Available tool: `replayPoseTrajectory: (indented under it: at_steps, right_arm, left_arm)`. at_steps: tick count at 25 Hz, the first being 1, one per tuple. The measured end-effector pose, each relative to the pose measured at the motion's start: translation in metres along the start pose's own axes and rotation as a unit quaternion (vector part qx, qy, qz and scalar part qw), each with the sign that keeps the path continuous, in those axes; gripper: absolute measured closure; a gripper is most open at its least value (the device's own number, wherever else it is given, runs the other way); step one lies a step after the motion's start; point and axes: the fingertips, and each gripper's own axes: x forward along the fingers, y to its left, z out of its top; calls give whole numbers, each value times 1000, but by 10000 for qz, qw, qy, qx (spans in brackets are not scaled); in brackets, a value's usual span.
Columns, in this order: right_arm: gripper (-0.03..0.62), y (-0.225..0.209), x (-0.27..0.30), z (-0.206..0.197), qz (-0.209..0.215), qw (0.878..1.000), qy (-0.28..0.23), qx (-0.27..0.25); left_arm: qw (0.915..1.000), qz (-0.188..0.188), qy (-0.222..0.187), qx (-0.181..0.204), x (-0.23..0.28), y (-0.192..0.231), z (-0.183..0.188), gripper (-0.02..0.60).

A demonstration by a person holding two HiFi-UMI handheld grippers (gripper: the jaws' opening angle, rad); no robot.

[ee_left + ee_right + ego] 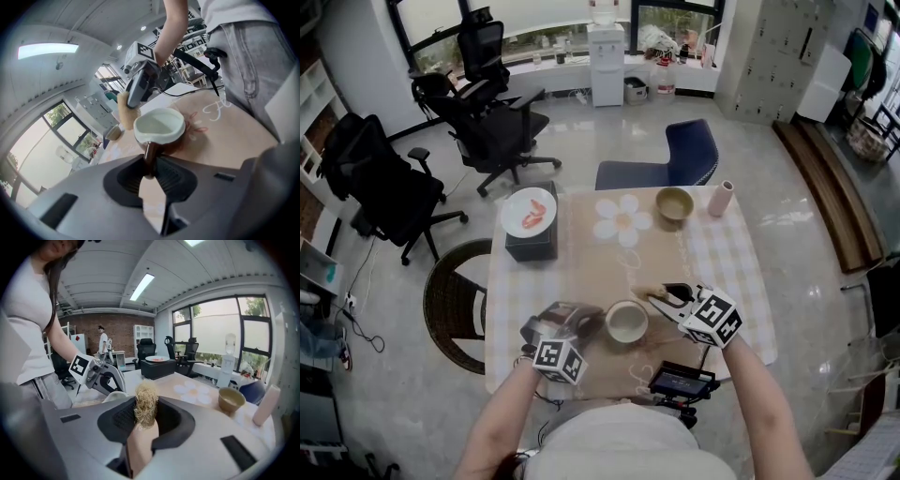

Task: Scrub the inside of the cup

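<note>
Office floor: pale tiles, with black office chairs [492, 122] at the far left and windows along the far wall.
Desk [731, 281]: covered by a checked cloth with a beige runner [591, 272] down its middle; every task thing stands on it.
Left tool [150, 166]: clamped on the cup's brown handle, steadying the cup.
Cup [626, 322]: upright on the runner near my edge of the desk, mouth up. The inside looks pale and bare.
Scrubber [146, 401]: fibrous head on a pale handle. It is outside the cup, just beside the right of the rim.
Right tool [143, 423]: closed on the scrubber's handle, with the head standing out past the jaws.
Done: both grips are set, as I judge it, with the cup steadied and the scrubber in hand.
Left: the head has yet to enter the cup, so all the scrubbing remains, by my reading.
Around, left: a wicker chair [455, 305] at the desk's left edge, and a white plate [528, 212] with red food on a black box [532, 242].
Around, middle: a flower print [623, 220] on the runner.
Around, right: a bowl [675, 203] and a pink cylinder [721, 198], both well apart from the cup.
Near edge: a black device [682, 382] close by my right forearm.
In the way: nothing lies between the scrubber and the cup's mouth. Only the black device seems liable to be nudged.
</note>
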Motion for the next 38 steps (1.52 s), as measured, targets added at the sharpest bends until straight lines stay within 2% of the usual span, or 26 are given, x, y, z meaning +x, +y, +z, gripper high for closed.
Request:
replayPoseTrajectory:
  at_steps: [4,7,10,16,19,21,24,27,30,34,38]
  right_arm:
    - [503,17,8,14,406,9963,106,-744]
    - [503,23,18,6,617,9931,356,-929]
    - [503,20,28,-2,747,9929,542,-748]
    - [507,8,39,-24,1159,9888,943,12]
    - [507,2,36,-36,1194,9855,1181,227]
    - [506,-2,29,-32,1110,9876,1067,321]
    - [505,-2,15,-8,1091,9915,595,377]
    - [506,9,4,16,1228,9920,273,63]
    - [507,24,5,30,1380,9888,242,-521]
    - [507,38,18,30,1578,9803,527,-1067]
    - [507,35,35,23,1687,9725,925,-1311]
  left_arm:
    - [10000,-5,52,47,-2,2,4,520]
    - [9999,16,83,144,-4,3,7,520]
    - [9993,33,70,358,-2,2,6,521]
    - [9980,65,51,634,-1,2,8,522]
    - [9975,51,42,702,1,1,8,520]
    - [9975,41,42,709,1,1,9,521]
    - [9972,16,48,742,1,2,9,521]
    - [9971,-30,31,760,3,2,9,522]
    - [9969,-74,44,782,3,3,10,520]
    - [9961,-121,94,869,2,4,14,520]
    - [9950,-136,170,973,0,9,18,520]
